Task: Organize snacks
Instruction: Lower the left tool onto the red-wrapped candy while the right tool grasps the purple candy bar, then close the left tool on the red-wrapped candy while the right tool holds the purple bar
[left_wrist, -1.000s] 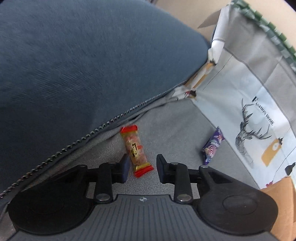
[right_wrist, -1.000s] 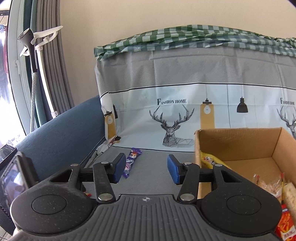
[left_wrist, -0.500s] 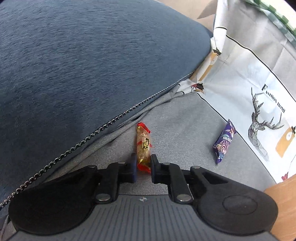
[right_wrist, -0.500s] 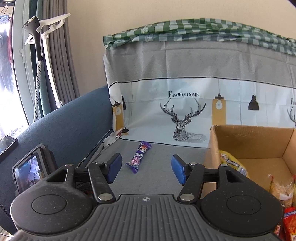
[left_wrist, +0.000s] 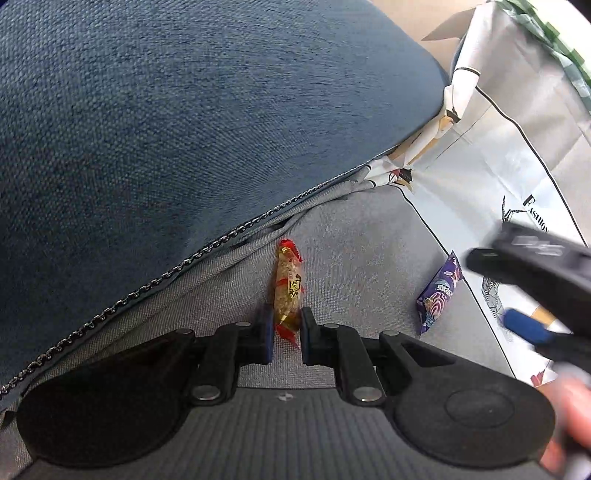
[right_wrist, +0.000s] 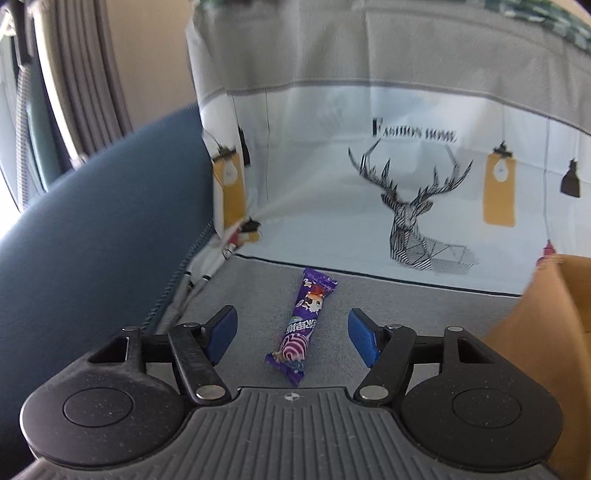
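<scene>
My left gripper (left_wrist: 286, 326) is shut on the near end of a gold and red snack bar (left_wrist: 287, 290), which points away over the grey sofa seat. A purple snack packet (right_wrist: 303, 325) lies on the seat, lengthwise between the open blue-padded fingers of my right gripper (right_wrist: 291, 334). The purple packet also shows in the left wrist view (left_wrist: 439, 293), with the right gripper (left_wrist: 532, 280) blurred just to its right.
A blue sofa cushion (left_wrist: 184, 129) with a chain-like seam rises on the left. A white deer-print cloth (right_wrist: 406, 177) hangs behind the seat. A cardboard box (right_wrist: 543, 328) stands at the right edge of the seat.
My left gripper closed on the gold and red bar and tilted it upright between the fingers. My right gripper moved forward and down until the purple packet sat between its open fingers.
</scene>
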